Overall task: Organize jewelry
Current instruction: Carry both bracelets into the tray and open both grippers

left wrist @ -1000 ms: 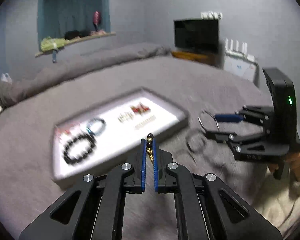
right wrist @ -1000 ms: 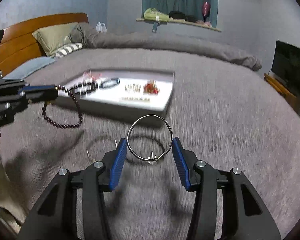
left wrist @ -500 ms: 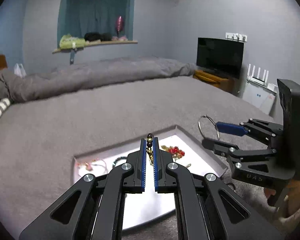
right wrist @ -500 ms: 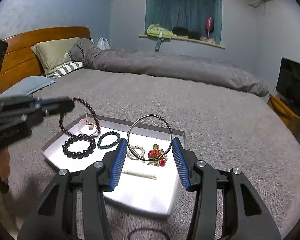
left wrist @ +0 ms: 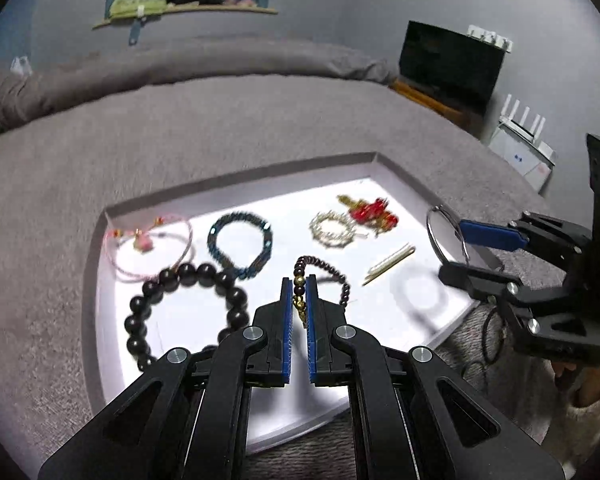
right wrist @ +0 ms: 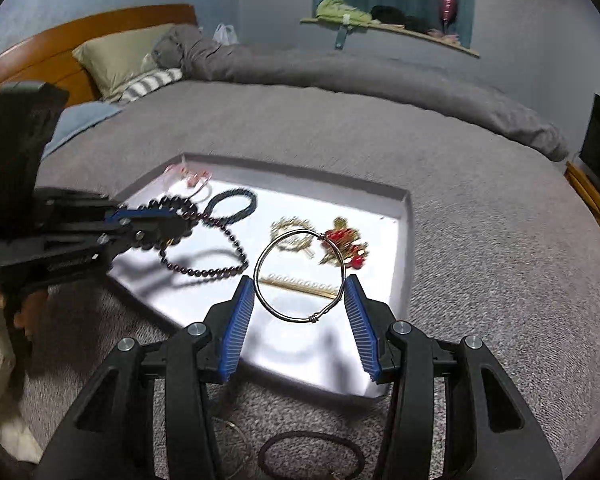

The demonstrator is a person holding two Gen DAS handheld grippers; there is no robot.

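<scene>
now both your grippers hang over the white tray [left wrist: 100,264], where a second ago they were over bare grey bedspread [left wrist: 260,128] short of it. your left gripper [left wrist: 299,300] is pinched nearly shut on the dark small-bead bracelet [left wrist: 324,270], its loop dangling above the tray floor beside the large black bead bracelet [left wrist: 188,312]. your right gripper [right wrist: 300,304] has its jaws about half apart, pads pressed against either side of the thin silver wire bangle [right wrist: 300,276], held above the tray's near corner. already in the tray: pink cord bracelet [left wrist: 152,248], dark blue bracelet [left wrist: 240,244], pearl piece [left wrist: 332,230], red brooch [left wrist: 370,212], gold bar clip [left wrist: 388,264]. judgement: transport is done; both pieces look ready for release onto free tray floor. a black hair tie [right wrist: 312,456] is left on the bedspread.
</scene>
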